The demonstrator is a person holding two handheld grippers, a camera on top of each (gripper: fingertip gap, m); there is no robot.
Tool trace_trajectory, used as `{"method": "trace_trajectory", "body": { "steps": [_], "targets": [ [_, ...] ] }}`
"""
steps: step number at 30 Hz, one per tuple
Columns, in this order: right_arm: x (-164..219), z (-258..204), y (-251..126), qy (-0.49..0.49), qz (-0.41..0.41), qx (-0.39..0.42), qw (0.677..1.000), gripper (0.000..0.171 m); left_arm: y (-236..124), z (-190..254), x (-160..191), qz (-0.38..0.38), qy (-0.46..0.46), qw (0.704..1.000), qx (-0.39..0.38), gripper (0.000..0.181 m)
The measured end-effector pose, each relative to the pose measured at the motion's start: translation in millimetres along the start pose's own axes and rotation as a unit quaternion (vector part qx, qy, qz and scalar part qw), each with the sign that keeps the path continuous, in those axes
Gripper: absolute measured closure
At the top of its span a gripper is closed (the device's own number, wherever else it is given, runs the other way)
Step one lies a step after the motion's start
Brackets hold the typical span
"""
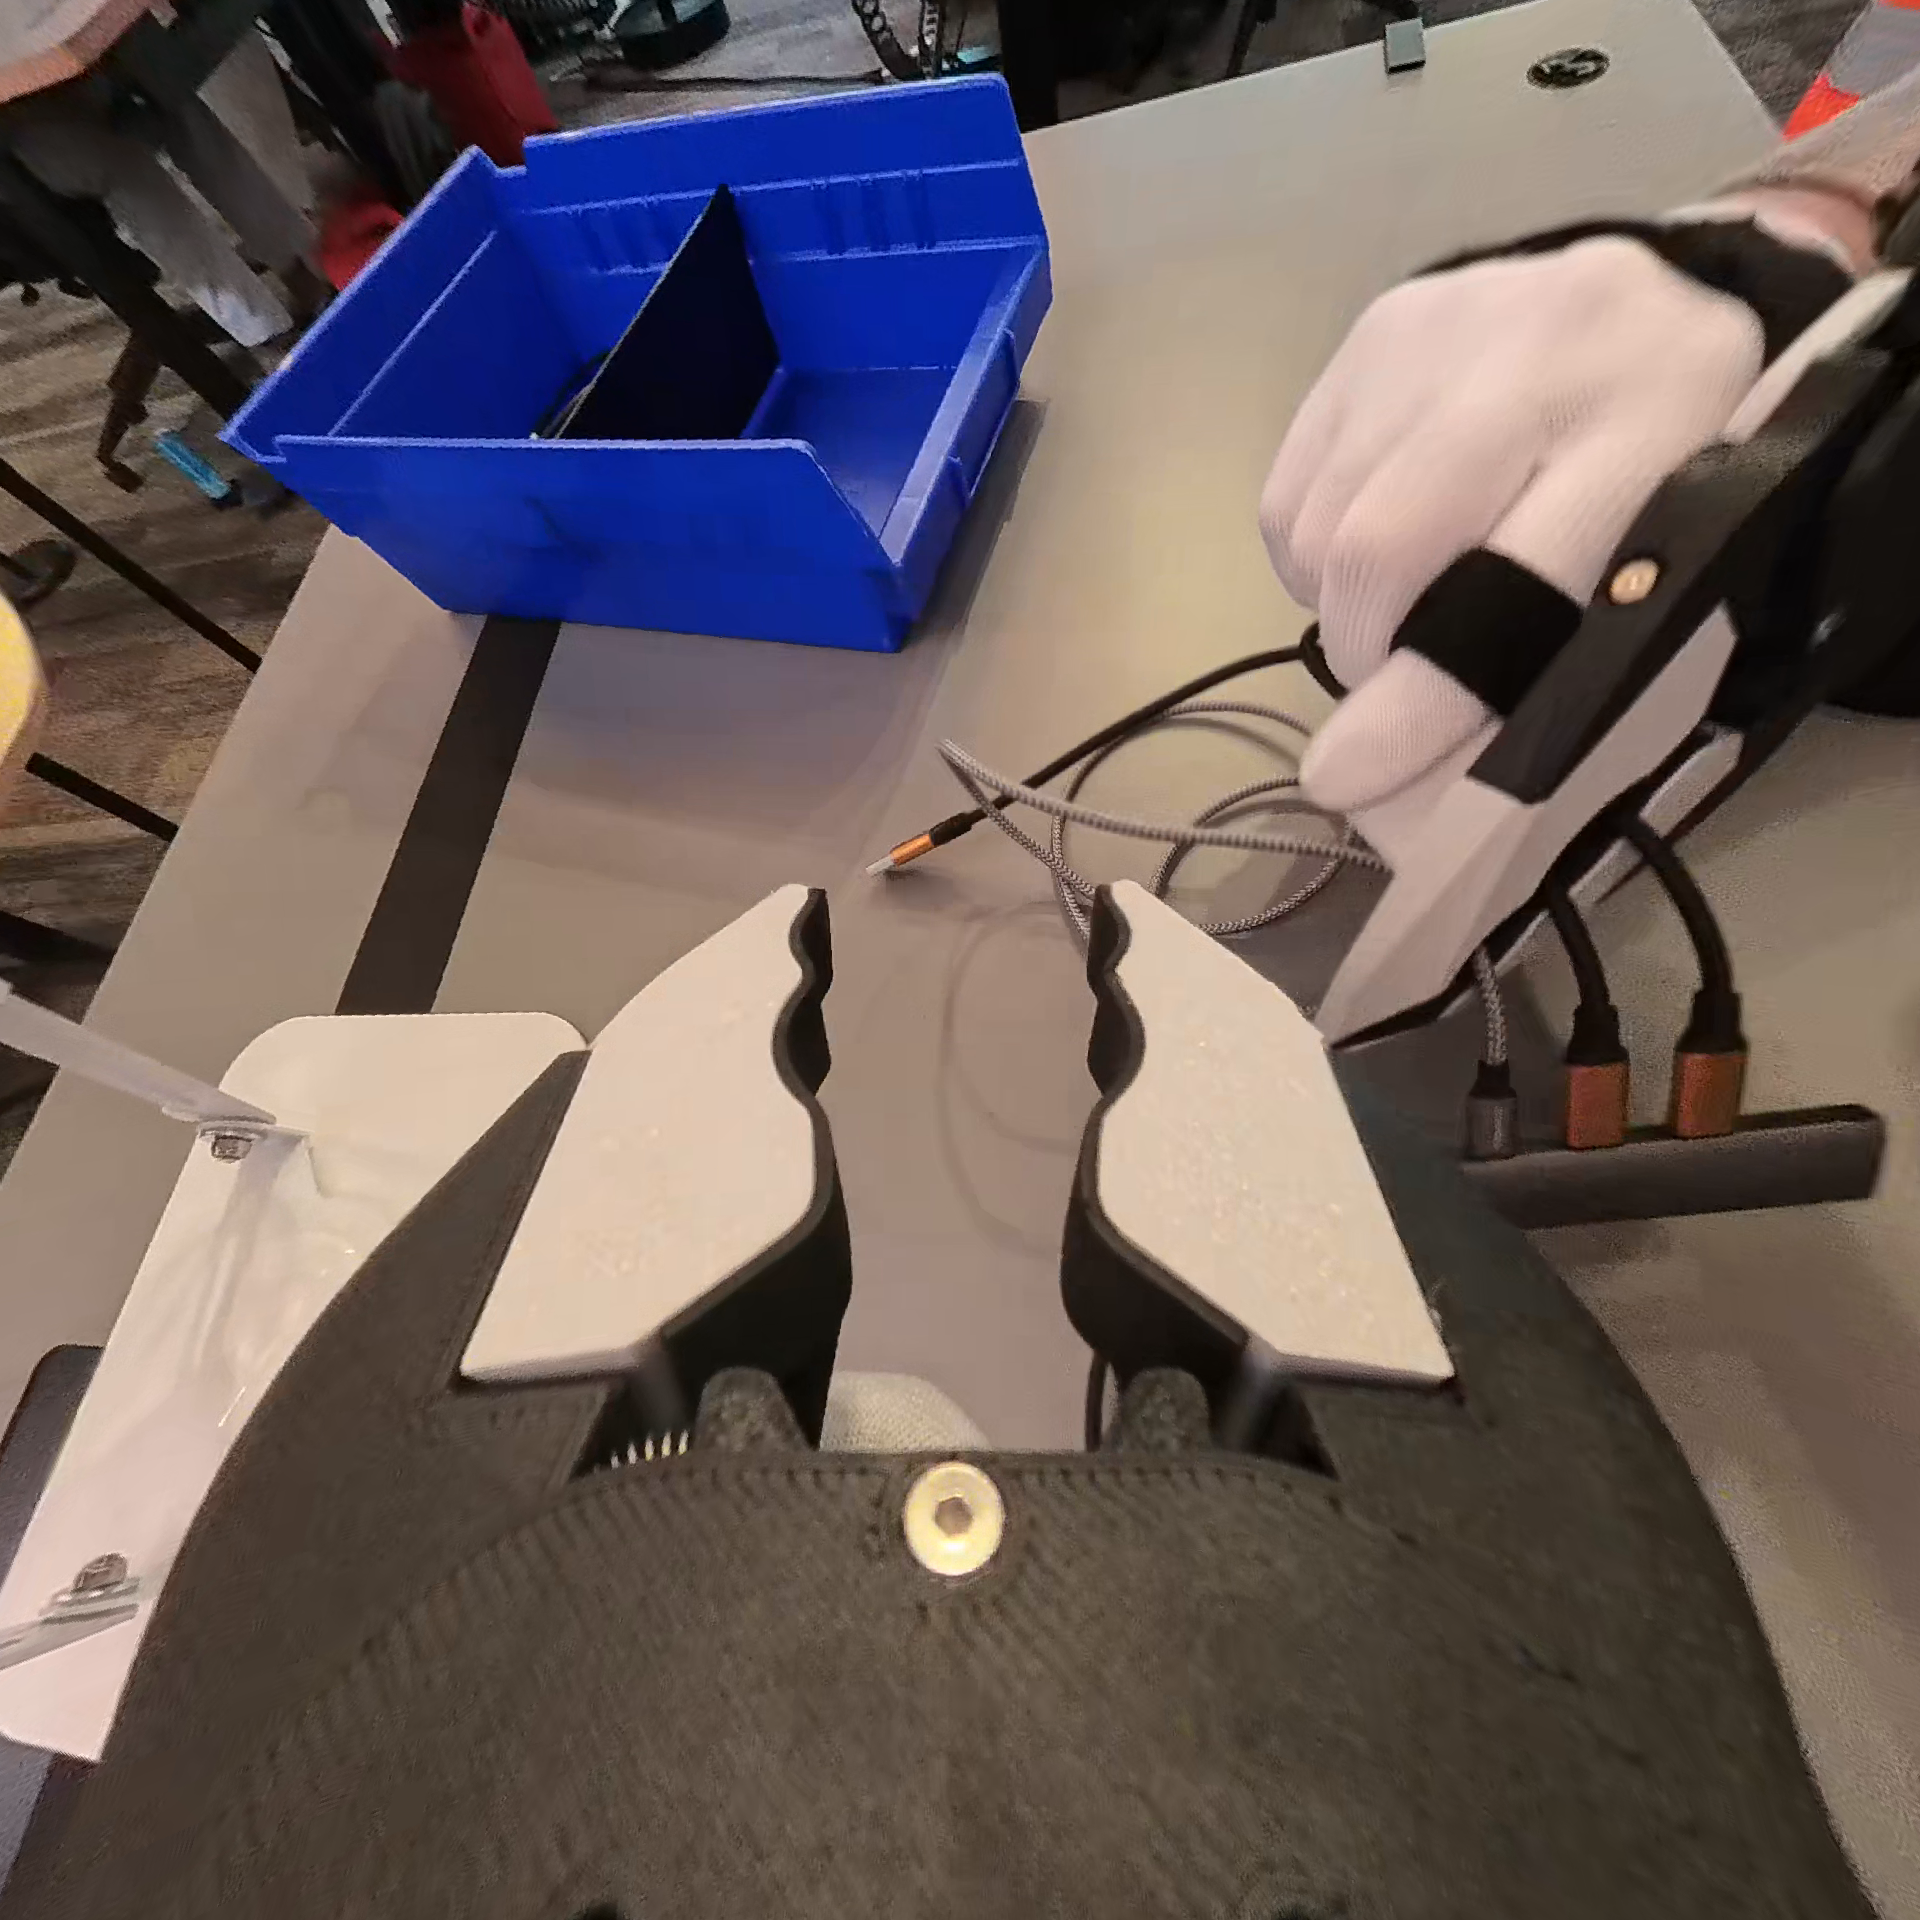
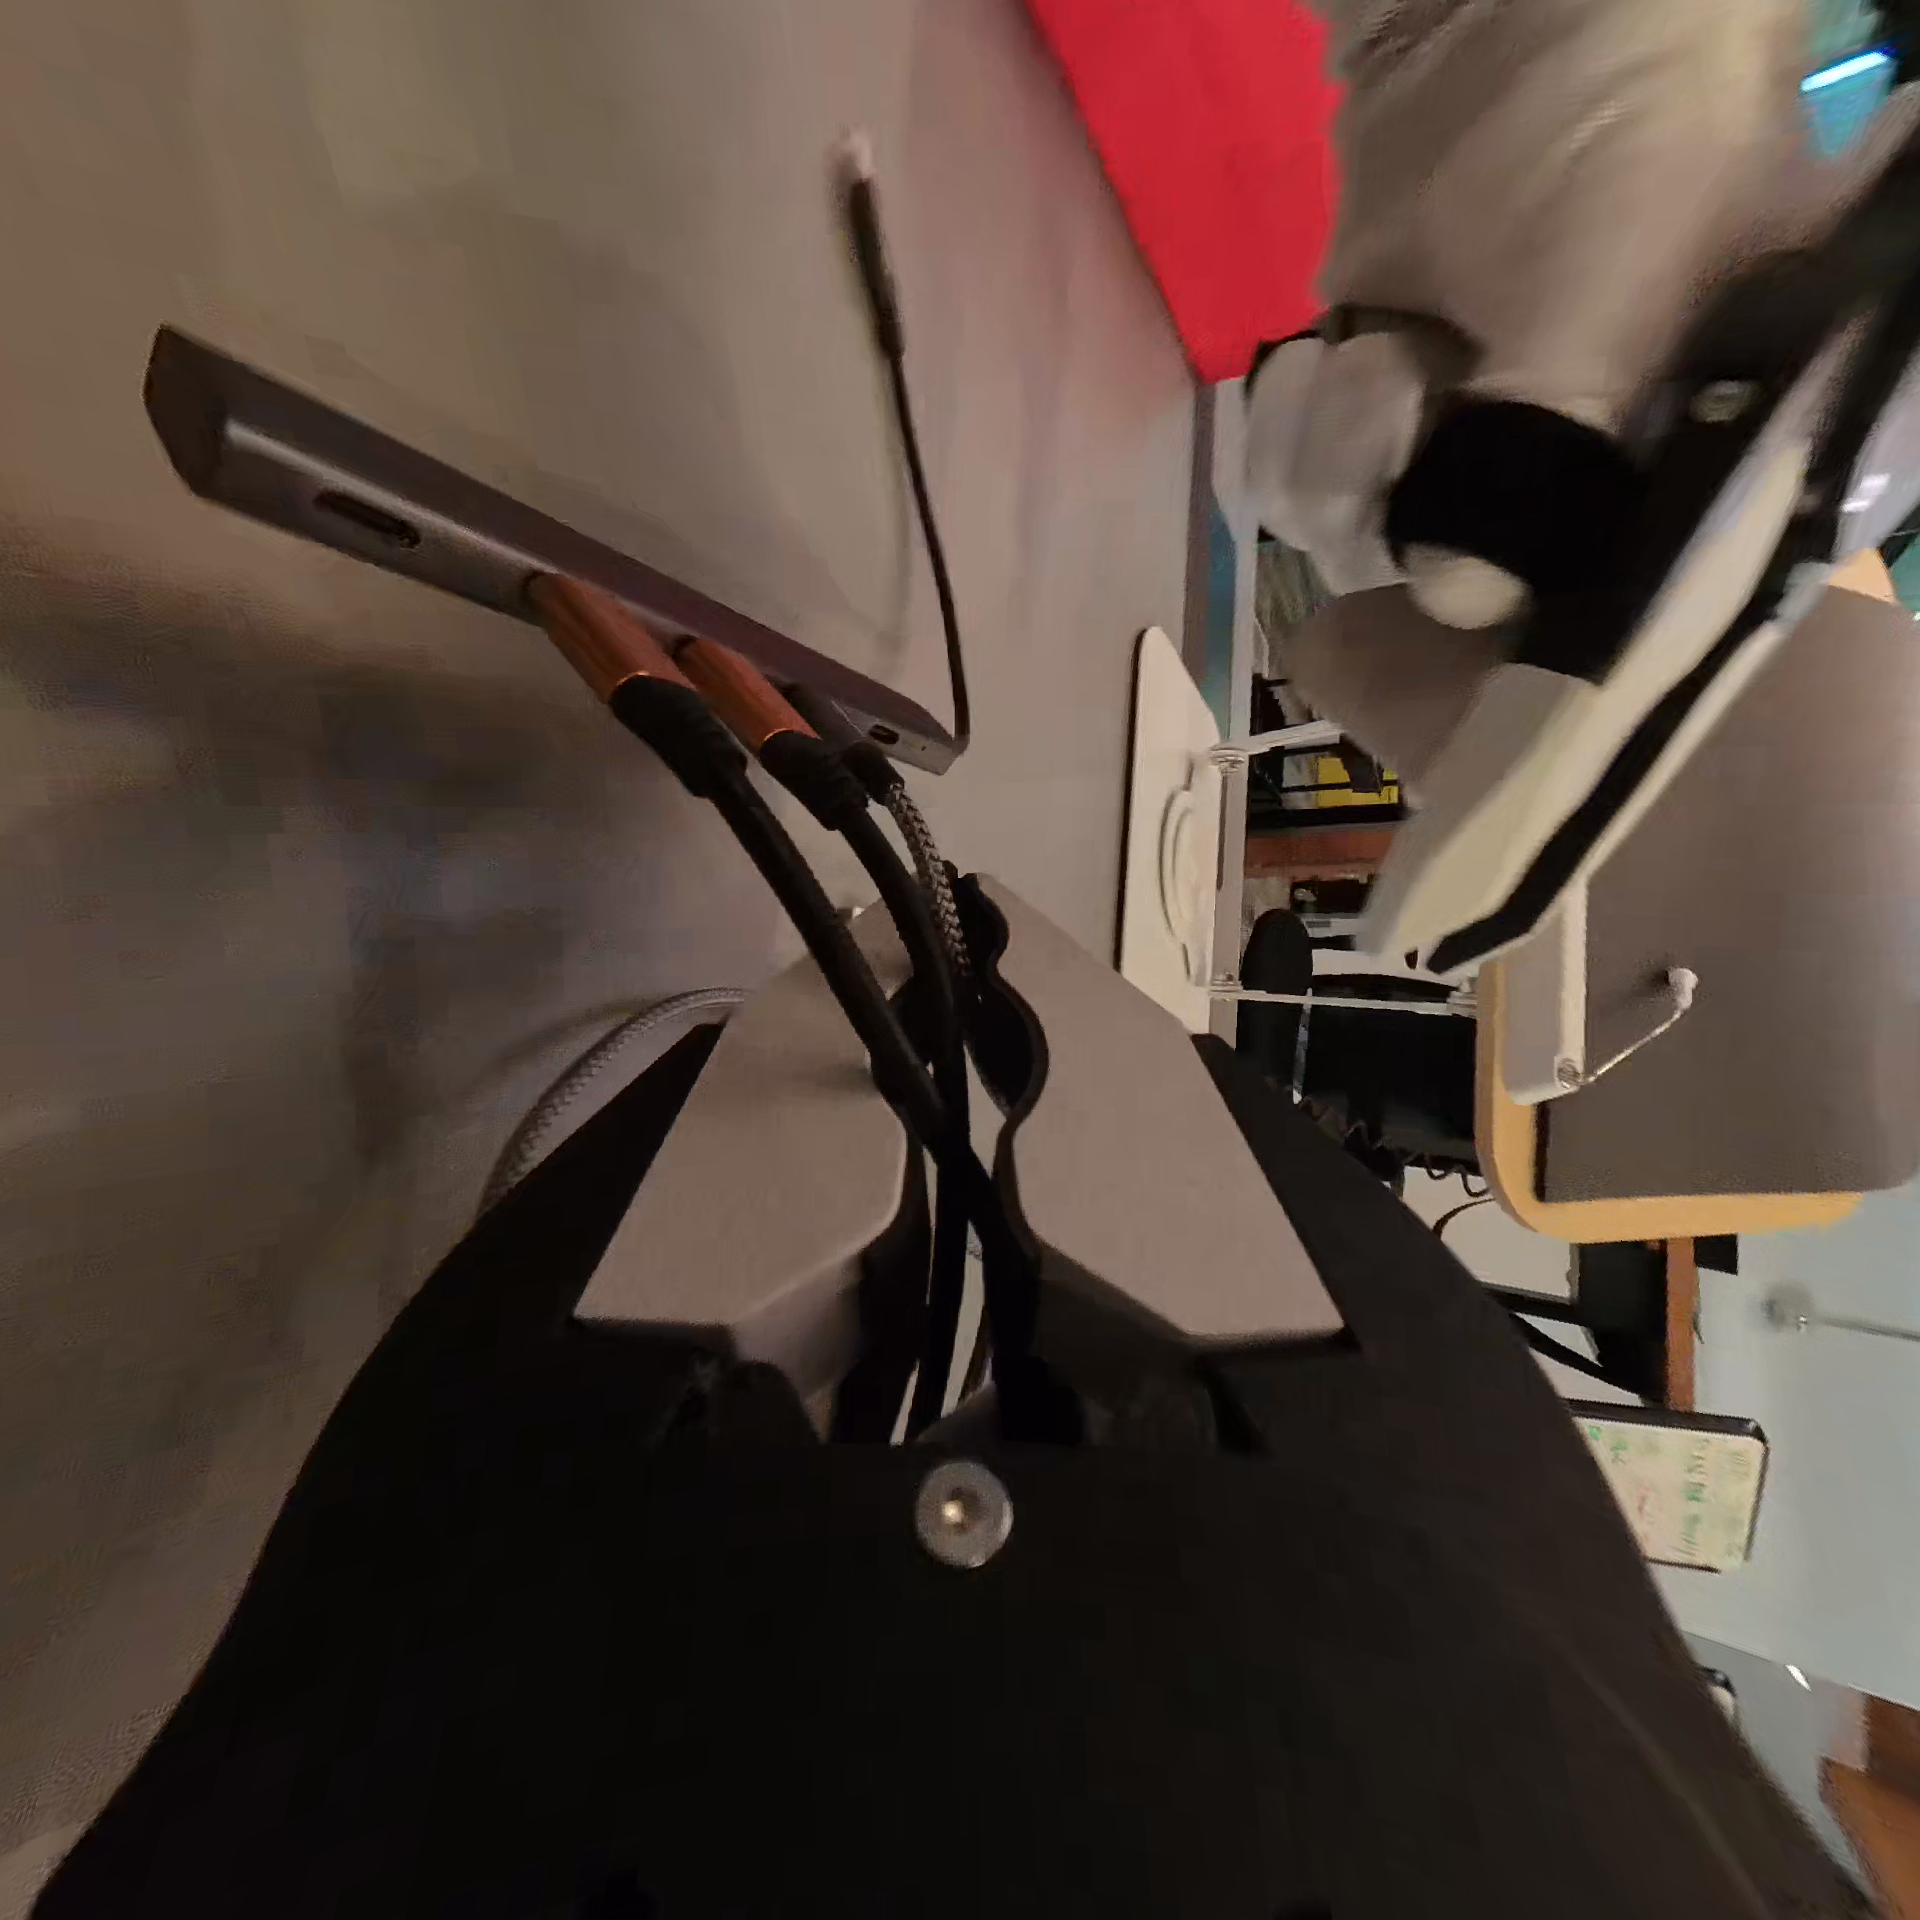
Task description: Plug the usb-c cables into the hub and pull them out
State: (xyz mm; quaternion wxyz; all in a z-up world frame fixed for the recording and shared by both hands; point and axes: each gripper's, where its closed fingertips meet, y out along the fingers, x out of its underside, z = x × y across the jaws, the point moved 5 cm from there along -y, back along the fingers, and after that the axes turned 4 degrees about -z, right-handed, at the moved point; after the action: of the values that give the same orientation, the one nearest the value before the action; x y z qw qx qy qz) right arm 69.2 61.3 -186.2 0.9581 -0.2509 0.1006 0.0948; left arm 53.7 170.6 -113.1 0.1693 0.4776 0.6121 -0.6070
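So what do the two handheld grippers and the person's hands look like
Both the left gripper and the right gripper have a black textured body with one silver bolt, plus light grey angular fingers edged in wavy black pads. The right hand wears a white glove with black straps and a light sleeve.

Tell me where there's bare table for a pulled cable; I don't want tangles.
Free: grey table between the blue plastic bin and open left gripper. Crowded: right side, with coiled braided cables, dark bar-shaped hub and right gripper.
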Motion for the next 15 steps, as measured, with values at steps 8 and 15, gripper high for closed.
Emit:
{"method": "trace_trajectory", "body": {
  "steps": [8,15],
  "targets": [
    [11.0,-30.6,7.7,0.004,-0.082,-0.07,0.994,0.151,-0.6,-0.3,-0.9,0.0,0.004,1.0,-0.006,0.133],
    [19.6,-32.0,-16.4,0.067,-0.137,-0.141,0.978,0.122,5.4,0.1,2.8,-0.013,0.004,1.0,-0.008,0.133]
  ]
}}
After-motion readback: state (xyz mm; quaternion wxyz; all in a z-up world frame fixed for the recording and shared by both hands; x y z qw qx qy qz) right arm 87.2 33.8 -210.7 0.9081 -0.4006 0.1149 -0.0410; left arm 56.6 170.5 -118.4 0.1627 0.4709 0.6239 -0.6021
